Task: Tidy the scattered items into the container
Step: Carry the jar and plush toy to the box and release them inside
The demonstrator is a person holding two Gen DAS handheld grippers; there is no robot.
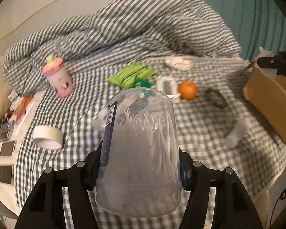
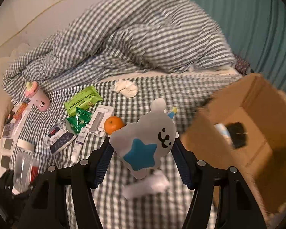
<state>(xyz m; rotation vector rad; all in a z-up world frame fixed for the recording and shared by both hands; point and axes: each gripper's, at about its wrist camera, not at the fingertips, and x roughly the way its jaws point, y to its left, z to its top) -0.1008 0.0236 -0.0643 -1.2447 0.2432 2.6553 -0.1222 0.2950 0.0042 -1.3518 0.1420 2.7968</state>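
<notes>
My left gripper is shut on a clear plastic jar of white picks, held above the checked bed. My right gripper is shut on a grey plush toy with a blue star, held just left of the open cardboard box. The box holds a black item and something pale blue. In the left wrist view the box stands at the right, with the right gripper above it. Scattered on the bed: an orange, green packets, a pink bottle, a tape roll.
A crumpled striped duvet fills the back of the bed. A white tube, a white holder, a white cloth and small packets lie mid-bed. Cards and dark tiles lie at the left edge. A teal curtain hangs behind.
</notes>
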